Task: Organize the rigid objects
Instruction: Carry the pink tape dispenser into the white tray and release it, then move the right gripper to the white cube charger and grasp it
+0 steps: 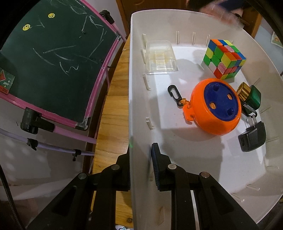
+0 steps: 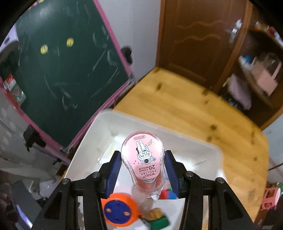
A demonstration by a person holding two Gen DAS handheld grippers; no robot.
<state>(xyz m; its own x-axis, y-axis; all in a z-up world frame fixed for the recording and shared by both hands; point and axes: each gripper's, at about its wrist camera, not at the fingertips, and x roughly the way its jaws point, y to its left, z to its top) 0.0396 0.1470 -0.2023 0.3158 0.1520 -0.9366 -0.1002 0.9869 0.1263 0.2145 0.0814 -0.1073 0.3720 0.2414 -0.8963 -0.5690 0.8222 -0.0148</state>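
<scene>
My left gripper (image 1: 140, 169) is shut on the left wall of a white plastic bin (image 1: 139, 99), one finger outside and one inside. The bin holds a clear plastic box (image 1: 161, 57), a colourful puzzle cube (image 1: 223, 58), an orange and blue round toy (image 1: 216, 108) with a black clip, a gold and green bottle (image 1: 249, 95) and a black charger plug (image 1: 253, 137). My right gripper (image 2: 141, 168) is shut on a pink correction tape dispenser (image 2: 143, 159), held above the bin (image 2: 203, 146). Below it lie the orange toy (image 2: 120, 210) and the green bottle (image 2: 157, 218).
The bin rests on a wooden table (image 2: 203, 109). A green chalkboard (image 1: 58, 53) with a pink frame stands left of the table. A wooden door (image 2: 194, 40) and a shelf with clutter (image 2: 256, 70) are behind. A blurred part of a person (image 1: 217, 8) shows past the bin's far rim.
</scene>
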